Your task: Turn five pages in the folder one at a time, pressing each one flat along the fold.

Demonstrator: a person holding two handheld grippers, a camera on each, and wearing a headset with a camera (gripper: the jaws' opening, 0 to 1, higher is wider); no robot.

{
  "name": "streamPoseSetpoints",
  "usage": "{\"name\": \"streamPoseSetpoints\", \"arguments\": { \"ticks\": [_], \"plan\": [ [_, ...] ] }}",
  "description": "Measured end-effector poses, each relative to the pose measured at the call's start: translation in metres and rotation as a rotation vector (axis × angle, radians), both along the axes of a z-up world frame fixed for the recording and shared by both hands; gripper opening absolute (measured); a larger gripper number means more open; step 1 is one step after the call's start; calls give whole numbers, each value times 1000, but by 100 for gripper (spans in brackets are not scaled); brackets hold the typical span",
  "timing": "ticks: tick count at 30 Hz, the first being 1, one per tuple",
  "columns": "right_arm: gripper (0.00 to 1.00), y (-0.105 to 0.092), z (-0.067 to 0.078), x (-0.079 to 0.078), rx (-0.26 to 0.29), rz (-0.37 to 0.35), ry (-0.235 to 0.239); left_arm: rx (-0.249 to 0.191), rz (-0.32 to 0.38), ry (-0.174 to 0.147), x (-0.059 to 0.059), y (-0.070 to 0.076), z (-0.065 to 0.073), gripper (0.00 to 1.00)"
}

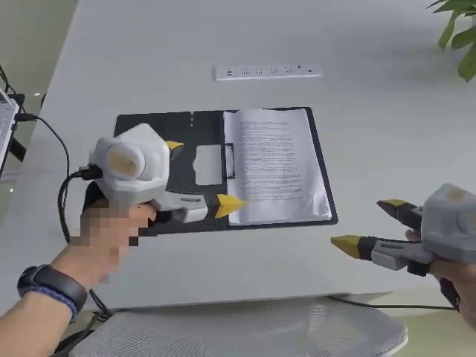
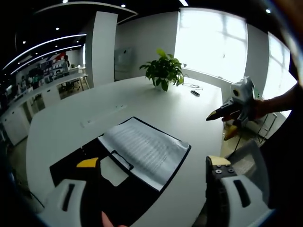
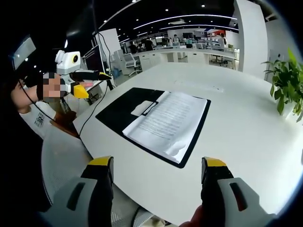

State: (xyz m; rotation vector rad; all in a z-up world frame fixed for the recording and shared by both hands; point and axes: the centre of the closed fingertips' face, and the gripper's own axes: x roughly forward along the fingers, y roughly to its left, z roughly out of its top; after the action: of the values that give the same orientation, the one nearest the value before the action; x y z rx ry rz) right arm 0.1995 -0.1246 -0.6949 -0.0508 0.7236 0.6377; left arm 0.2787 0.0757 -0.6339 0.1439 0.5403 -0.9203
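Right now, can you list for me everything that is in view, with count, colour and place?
table: 1, white, under everything
folder: 1, black, open on the table
paper: 1 stack, white, on the folder's right half
power strip: 1, white, on the table beyond the folder
plant: 1, green, far right corner
cable: 1, black, at the table's left edge
chair: 1, grey mesh, at the near edge
wristband: 1, dark, on the left wrist
left gripper: 1, white with yellow tips, open, over the folder's left half
right gripper: 1, same colours, open, over bare table right of the folder
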Motion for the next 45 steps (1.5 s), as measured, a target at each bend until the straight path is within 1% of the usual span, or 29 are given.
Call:
{"name": "streamPoseSetpoints", "arguments": {
  "ticks": [4,5,9,12,14,17,19,21,22,26,29,34,40,45],
  "plan": [
    [75,-1,0,0,-1,0,2,-1,-43,-7,3,-21,1,91],
    [75,-3,0,0,0,-3,2,2,-62,-10,5,-30,0,91],
    [75,-4,1,0,0,-2,2,-3,-93,-8,9,-50,-4,91],
    [75,-5,0,1,-2,-3,3,0,-121,-2,11,-67,-10,91],
    [75,-6,1,1,0,-6,3,3,-136,0,11,-75,-13,91],
    [75,-7,0,1,0,-4,3,3,-160,11,10,-90,-21,91],
    [74,-7,0,1,-1,-5,5,5,-167,16,11,-95,-25,90],
    [74,-8,-2,0,0,-7,10,4,-178,27,13,-107,-32,90],
    [74,-8,-2,0,0,-7,10,4,-179,28,14,-108,-33,90],
    [74,-10,-4,-1,0,-6,17,13,-203,40,15,-124,-43,89],
    [74,-11,-5,-2,0,-9,18,29,-223,46,15,-135,-53,89],
    [73,-14,-5,0,5,-15,18,53,-248,66,14,-151,-71,87],
    [73,-16,-8,-1,7,-17,22,81,-260,83,14,-165,-90,85],
    [72,-16,-10,-2,8,-18,26,100,-238,104,18,-169,-106,82]
  ]
}}
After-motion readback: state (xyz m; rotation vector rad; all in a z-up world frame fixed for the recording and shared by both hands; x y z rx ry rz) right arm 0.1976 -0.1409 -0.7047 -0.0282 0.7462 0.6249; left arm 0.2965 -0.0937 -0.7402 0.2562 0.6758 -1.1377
